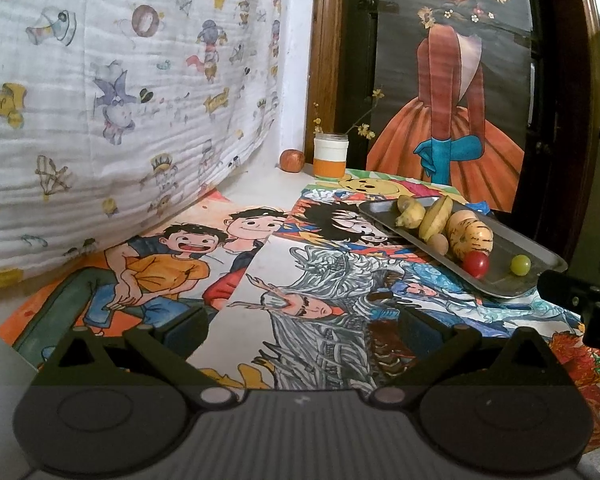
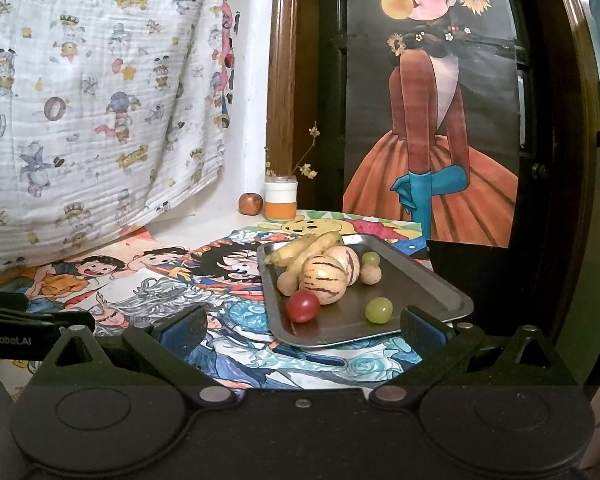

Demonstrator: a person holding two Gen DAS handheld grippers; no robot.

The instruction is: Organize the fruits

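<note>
1. Left gripper (image 1: pixel 304 320): jaws apart, empty, low over the drawings on the tabletop, well left of the tray.
2. Apple (image 2: pixel 250 203) sits alone at the tabletop's far edge, just beside the jar (image 2: pixel 281 199); firm, round, likely to roll, so grip across its middle.
3. Metal tray (image 2: pixel 420 280) near the right edge holds bananas (image 2: pixel 300 252), two striped melons (image 2: pixel 326 278), a red tomato (image 2: pixel 303 306), green grapes (image 2: pixel 379 310). Grapes and tomato look soft and slippery; pinch lightly.
4. Right gripper (image 2: pixel 304 326): jaws apart, empty, at the tray's near rim.
</note>
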